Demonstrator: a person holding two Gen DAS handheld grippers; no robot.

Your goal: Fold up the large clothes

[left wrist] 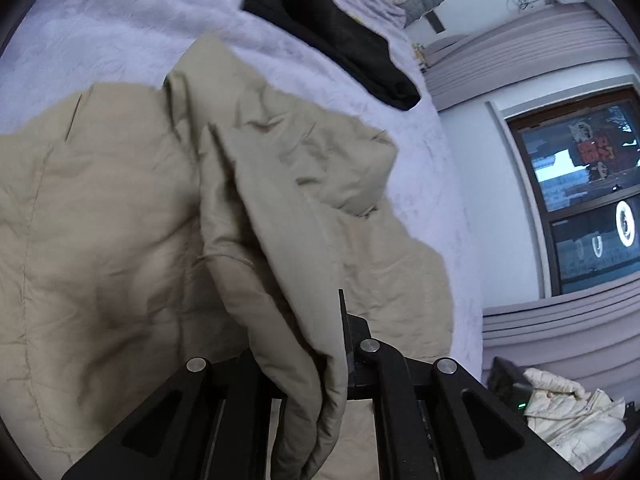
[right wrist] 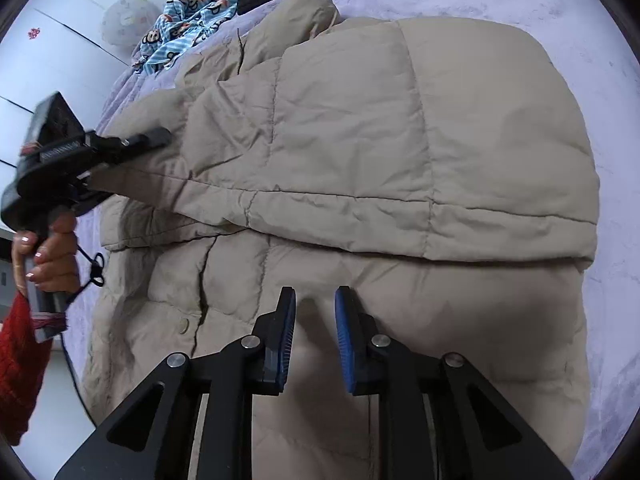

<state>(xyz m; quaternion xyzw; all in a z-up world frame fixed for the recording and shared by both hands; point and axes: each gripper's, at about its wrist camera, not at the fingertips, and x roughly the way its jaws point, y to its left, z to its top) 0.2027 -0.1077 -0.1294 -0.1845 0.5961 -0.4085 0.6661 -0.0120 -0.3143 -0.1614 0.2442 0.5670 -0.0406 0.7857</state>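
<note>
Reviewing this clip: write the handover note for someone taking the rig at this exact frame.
Left gripper: shut on a fold of the beige jacket, holding it lifted at the jacket's left edge.
Right gripper: open, empty, fingers over the jacket's lower part near the snap button.
Jacket lies on the purple bedspread; one section is already folded across the body.
A black garment and a blue monkey-print cloth lie further up the bed, untouched.
Left: lay down the held fold, then finish folding the jacket.
</note>
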